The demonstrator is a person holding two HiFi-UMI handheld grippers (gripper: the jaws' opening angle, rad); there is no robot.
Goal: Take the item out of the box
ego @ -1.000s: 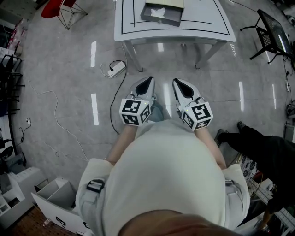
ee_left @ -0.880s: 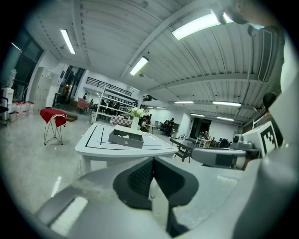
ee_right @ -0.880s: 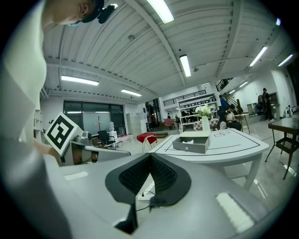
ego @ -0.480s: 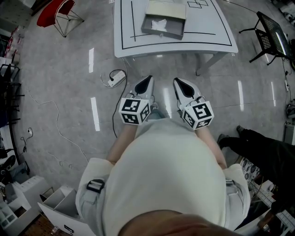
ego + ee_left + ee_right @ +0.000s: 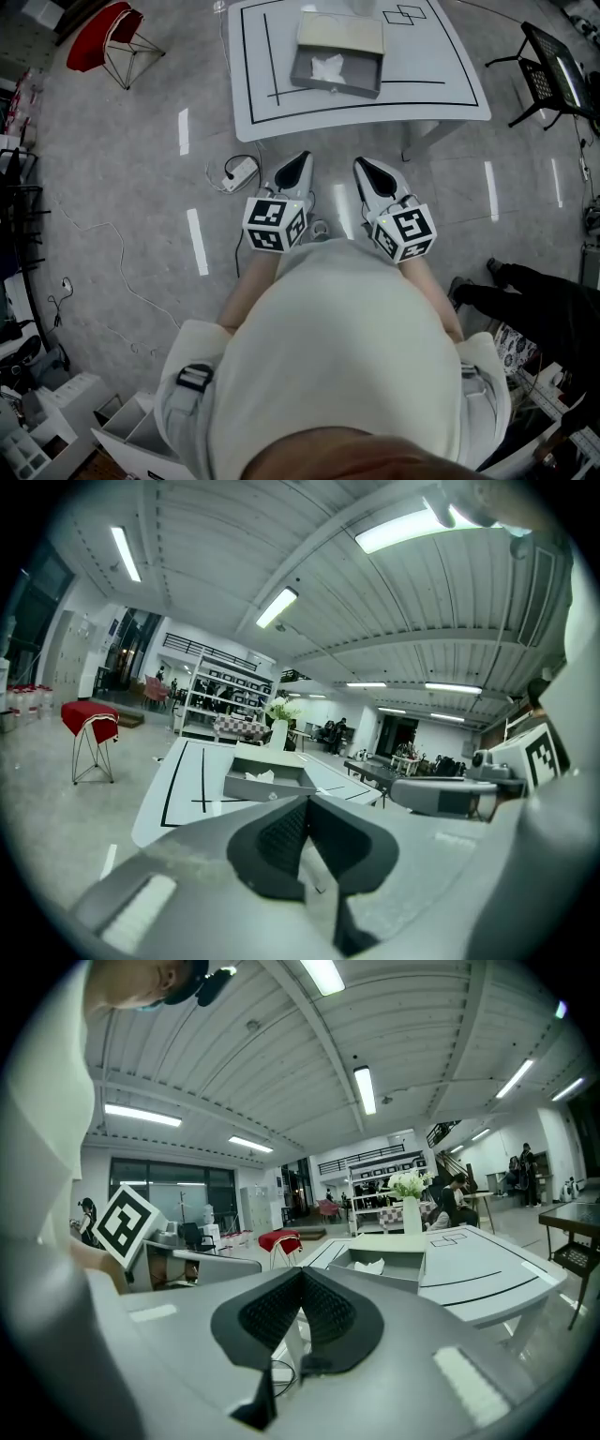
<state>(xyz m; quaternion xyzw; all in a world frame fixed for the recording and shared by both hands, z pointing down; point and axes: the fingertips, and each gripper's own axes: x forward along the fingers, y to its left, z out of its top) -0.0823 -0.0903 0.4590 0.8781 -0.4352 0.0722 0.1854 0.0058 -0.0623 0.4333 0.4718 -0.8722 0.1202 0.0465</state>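
- The person is holding one tool in each hand, close in front of the body. Both forearms are tucked in along the torso.
- The left tool (image 5: 302, 157) is pointing forward and slightly downward. Its jaws are pressing together with nothing between them.
- The right tool (image 5: 360, 162) is pointing the same way, and its jaws are also meeting at the tips, empty.
- The two tools are lying side by side, near each other but apart. Their marker cubes (image 5: 275, 225) are sitting at the ends nearest the person.
- Both tools are hanging over the floor (image 5: 141, 187), short of the near edge of the tabletop (image 5: 427, 70).
- The box (image 5: 334, 86) is standing open on the tabletop, well ahead of both tools.
- The item (image 5: 327, 67), white and crumpled, is lying inside the box.
- A power strip (image 5: 241, 172) is lying on the floor just left of the left tool's tip.
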